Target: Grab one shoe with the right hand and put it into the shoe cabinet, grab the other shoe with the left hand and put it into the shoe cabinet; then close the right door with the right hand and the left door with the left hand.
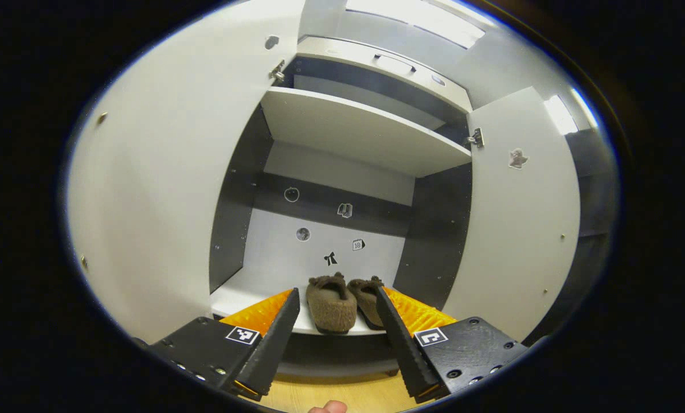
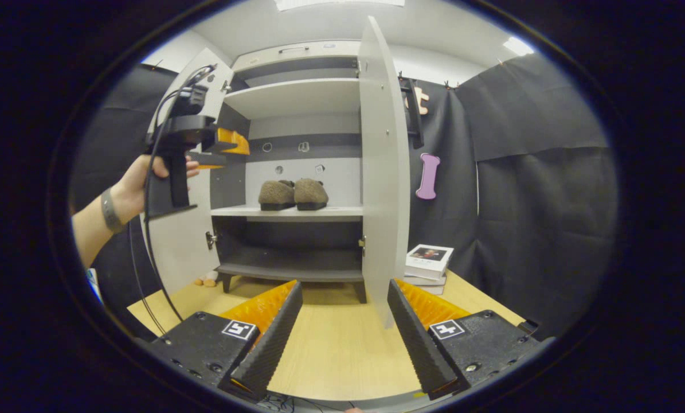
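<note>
Both shoes [image 2: 293,194] sit side by side on the cabinet's middle shelf [image 2: 288,211], centre frame. Right tongs [image 2: 342,335] gape wide, holding nothing; the right door [image 2: 381,172] stands edge-on just above them (nearest). Left tongs [image 1: 337,338] are likewise spread and unloaded.

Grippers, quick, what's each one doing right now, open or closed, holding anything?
Left gripper: open, holding nothing.
Right gripper: open, holding nothing.

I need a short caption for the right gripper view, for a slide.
Both shoes rest on the cabinet shelf, doors open; right gripper open.
</note>
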The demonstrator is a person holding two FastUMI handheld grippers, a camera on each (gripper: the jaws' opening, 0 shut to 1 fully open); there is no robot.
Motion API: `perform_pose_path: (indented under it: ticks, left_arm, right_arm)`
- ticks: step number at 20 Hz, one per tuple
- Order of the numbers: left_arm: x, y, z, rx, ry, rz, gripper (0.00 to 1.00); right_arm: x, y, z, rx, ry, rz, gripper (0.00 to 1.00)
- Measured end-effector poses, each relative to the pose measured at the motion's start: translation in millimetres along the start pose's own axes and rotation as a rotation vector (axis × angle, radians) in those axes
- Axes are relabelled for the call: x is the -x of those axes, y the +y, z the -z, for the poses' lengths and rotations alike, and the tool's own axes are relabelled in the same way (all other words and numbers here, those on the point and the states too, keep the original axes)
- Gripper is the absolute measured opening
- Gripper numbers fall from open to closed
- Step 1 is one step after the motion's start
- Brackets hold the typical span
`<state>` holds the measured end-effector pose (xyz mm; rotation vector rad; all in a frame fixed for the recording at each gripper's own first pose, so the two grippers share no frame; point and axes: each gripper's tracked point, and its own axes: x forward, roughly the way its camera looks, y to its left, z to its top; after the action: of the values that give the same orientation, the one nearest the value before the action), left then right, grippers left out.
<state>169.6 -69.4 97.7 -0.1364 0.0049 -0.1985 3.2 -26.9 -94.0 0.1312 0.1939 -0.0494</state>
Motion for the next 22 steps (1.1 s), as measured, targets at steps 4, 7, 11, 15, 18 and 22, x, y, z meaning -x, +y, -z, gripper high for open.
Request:
perform_pose_path:
  ticks: [4, 7, 11, 15, 18, 22]
  left_arm:
    - [77, 12, 38, -0.009, -0.031, -0.051, 0.83]
    - [118, 23, 60, -0.033, -0.05, -0.097, 0.85]
    - [153, 26, 68, -0.09, -0.053, -0.153, 0.85]
    - [174, 26, 77, -0.107, -0.035, -0.205, 0.99]
    - [179, 22, 82, -0.123, -0.02, -0.186, 0.94]
    - [188, 15, 91, -0.121, 0.026, -0.15, 0.95]
  right_arm:
    - [4, 1, -10, -0.007, -0.031, -0.007, 0.95]
    - [8, -1, -13, -0.01, -0.035, 0.005, 0.95]
    - [13, 0, -20, -0.031, -0.05, -0.006, 0.95]
    - [11, -31, -75, -0.023, -0.169, 0.057, 0.98]
    - [6, -79, -137, -0.027, -0.248, 0.109, 0.99]
    - [-18, -149, -209, 0.025, -0.293, 0.145, 0.99]
